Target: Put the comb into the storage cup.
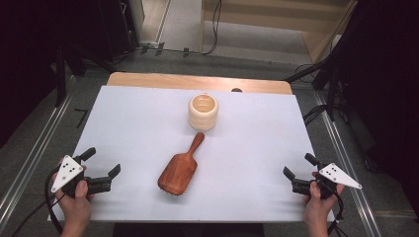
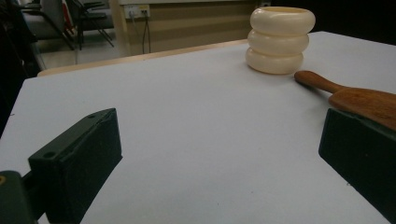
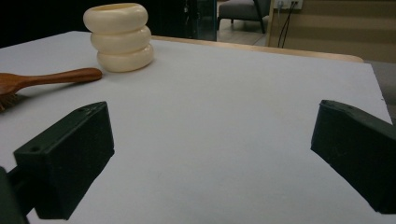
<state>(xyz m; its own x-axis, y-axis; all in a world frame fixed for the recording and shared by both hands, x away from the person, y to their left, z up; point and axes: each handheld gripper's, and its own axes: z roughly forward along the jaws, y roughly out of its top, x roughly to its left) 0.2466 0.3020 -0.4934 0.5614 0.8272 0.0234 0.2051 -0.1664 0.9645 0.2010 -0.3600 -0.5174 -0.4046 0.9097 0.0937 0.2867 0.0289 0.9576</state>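
Left hand (image 1: 76, 200): mine, at the near left corner of the white table (image 1: 247, 163), wrapped round the left tongs (image 1: 104, 168), which lie low and nearly level, aimed toward the middle of the table; jaws wide apart, nothing between them, bare tabletop showing through the gap in the left gripper view. Right hand (image 1: 316, 202): mine, at the near right corner, holding the right tongs (image 1: 298, 167) low, aimed inward and away from me; jaws likewise wide, gripping nothing. Hairbrush (image 1: 180, 167): wooden, reddish brown, lying flat near the table's middle, well apart from both tongs and between them. Long axis runs on a diagonal; broad head toward me and slightly left, handle pointing away from me and slightly right. Bristles face down, a few showing at the head's near edge. Cup (image 1: 203, 111): cream, ribbed in three rounded rings, upright, open top, standing just beyond the handle's tip; from above the two look barely apart, contact not certain.
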